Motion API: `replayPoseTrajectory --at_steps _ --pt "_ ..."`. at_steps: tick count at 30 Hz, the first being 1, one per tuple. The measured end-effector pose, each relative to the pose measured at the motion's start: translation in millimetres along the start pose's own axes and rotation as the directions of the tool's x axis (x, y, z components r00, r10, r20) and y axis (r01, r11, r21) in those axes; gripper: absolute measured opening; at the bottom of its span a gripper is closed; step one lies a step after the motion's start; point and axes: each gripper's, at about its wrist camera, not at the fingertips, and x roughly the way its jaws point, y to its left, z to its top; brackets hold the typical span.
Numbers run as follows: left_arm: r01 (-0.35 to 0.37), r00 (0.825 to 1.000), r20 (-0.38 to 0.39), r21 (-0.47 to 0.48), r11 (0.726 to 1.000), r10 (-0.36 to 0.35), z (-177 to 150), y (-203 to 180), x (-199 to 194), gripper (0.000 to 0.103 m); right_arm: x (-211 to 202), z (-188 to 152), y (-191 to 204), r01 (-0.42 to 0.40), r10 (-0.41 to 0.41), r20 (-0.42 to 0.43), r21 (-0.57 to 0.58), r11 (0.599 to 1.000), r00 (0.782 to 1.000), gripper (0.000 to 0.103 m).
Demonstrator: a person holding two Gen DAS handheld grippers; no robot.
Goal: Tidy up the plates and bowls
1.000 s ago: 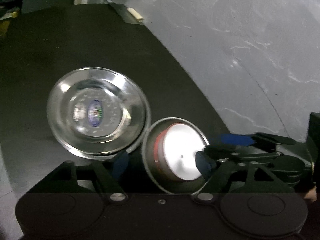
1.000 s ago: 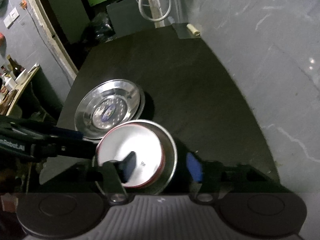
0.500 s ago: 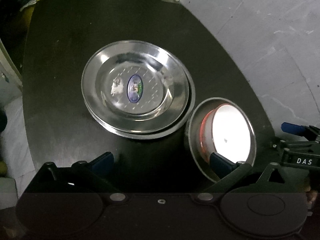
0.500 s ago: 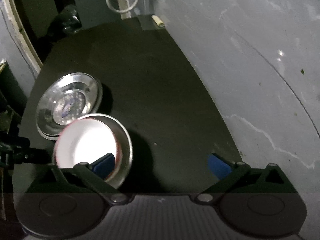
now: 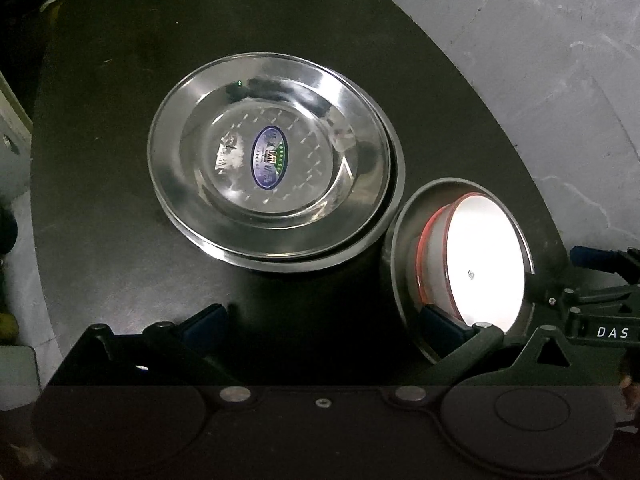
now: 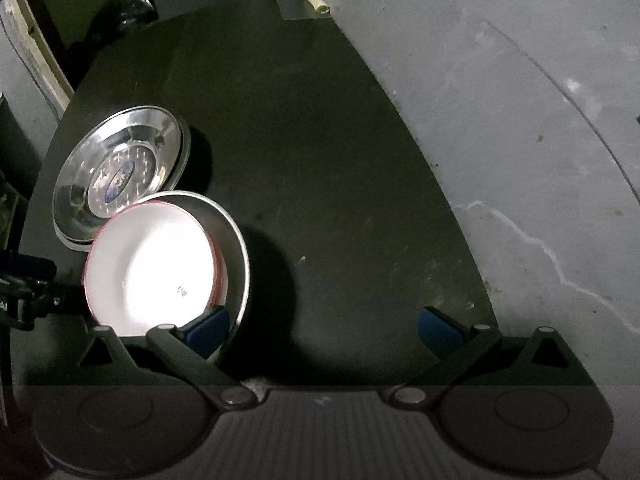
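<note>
Black tabletop against a pale grey floor veined with white cracks. Silver steel plates, mirror-bright, the upper one stamped with rows of small dashes around an oval blue-and-white sticker (green specks at its rim). Grey metal bowl holding a white bowl with a thin red rim and a small dark mark near its centre. Black gripper frames; blue finger pads. A cream-coloured cylinder lies at the far edge.

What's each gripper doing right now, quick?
Left gripper: open, holding nothing; jaws just opened, one finger inside the bowl.
Right gripper: open, holding nothing; jaws just opened.
</note>
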Motion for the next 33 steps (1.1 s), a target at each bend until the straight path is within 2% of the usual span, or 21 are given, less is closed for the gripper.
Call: replayPoseTrajectory --at_steps 9,19,24,29,33 --pt "-0.013 1.000 -0.025 0.003 1.000 0.013 3 -1 6 0.102 7 5 4 0.011 -0.012 -0.028 -0.019 1.000 1.000 0.103" --pt "-0.001 1.000 -0.015 0.002 1.000 0.001 1 3 6 0.102 9 4 5 0.016 -0.016 -0.035 -0.006 1.000 0.999 0.102" --pt "0.014 1.000 -0.006 0.002 1.000 -0.014 -1 4 3 0.097 6 3 5 -0.012 0.012 -0.029 -0.005 1.000 1.000 0.093" --pt "0.051 0.999 0.003 -0.011 0.999 -0.051 -2 6 0 0.088 2 2 8 -0.043 0.042 -0.020 -0.018 0.999 0.999 0.080" --pt "0.078 0.997 0.012 -0.024 0.997 -0.077 -3 10 -2 0.085 3 3 6 -0.063 0.063 -0.024 -0.005 0.998 0.998 0.077"
